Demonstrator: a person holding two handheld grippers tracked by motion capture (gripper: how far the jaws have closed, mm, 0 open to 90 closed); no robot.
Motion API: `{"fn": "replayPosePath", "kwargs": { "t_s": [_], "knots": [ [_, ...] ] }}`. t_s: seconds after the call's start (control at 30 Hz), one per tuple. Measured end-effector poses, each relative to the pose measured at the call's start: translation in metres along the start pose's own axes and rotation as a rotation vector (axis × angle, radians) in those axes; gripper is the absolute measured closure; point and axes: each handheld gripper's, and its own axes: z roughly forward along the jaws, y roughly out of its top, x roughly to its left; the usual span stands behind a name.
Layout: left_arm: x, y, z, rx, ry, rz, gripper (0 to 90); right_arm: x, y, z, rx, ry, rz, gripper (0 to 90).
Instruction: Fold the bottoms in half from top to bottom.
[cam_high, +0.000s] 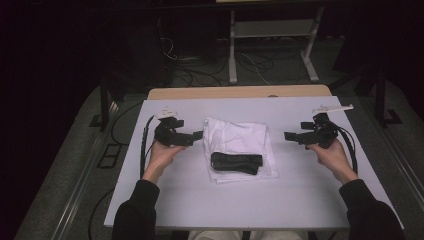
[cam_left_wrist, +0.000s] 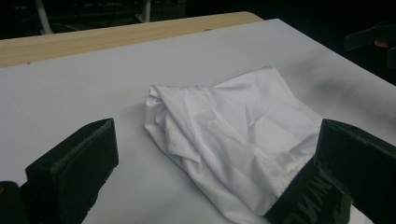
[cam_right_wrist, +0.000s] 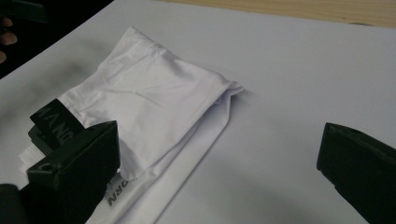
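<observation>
Two grippers, both with jaws spread wide and nothing between them.

Item 1: left gripper (cam_high: 196, 135). You hold it just off the left edge of the white garment (cam_high: 239, 142), jaws aimed inward at it. In the left gripper view the cloth lies beyond and between the two black jaws, not touched by them.

Item 2: right gripper (cam_high: 290, 136). You hold it on the other side, a little apart from the garment's right edge, jaws also aimed inward. In the right gripper view its near jaw stands in front of the lettered band; whether it touches the cloth I cannot tell.

Item 3: the garment, folded into a rough rectangle, lying flat at the middle of the white table top (cam_high: 300, 190). Its black waistband (cam_high: 236, 162) with lettering (too blurred to read in the high view) lies across the near half.

Step in hand, as I judge it: the approach, with both grippers poised at either side and no grasp made yet. Your next move likely calls for lowering each gripper to an edge or corner of the cloth and pinching a single layer cleanly, both sides together, so the fold does not slide or bunch.

Containers: none on the table, so no contents to list.
</observation>
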Motion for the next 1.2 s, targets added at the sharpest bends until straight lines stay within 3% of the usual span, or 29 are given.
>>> {"fn": "replayPosePath", "kwargs": {
  "t_s": [0.4, 0.67, 0.93, 1.2],
  "knots": [
    [-0.009, -0.014, -0.022, -0.020, -0.003, 0.022, 0.0, 0.006, -0.018, -0.029, -0.032, -0.011, -0.024, 0.0],
    [-0.015, -0.024, -0.035, -0.040, -0.006, 0.031, 0.0, 0.013, -0.029, -0.039, -0.039, -0.010, -0.048, 0.0],
    [-0.020, -0.040, -0.051, -0.079, 0.020, 0.037, 0.0, 0.019, -0.041, -0.051, -0.053, -0.019, -0.069, 0.0],
    [-0.022, -0.057, -0.066, -0.083, 0.037, 0.033, 0.0, 0.023, -0.062, -0.058, -0.051, -0.029, -0.078, 0.0]
  ]
}}
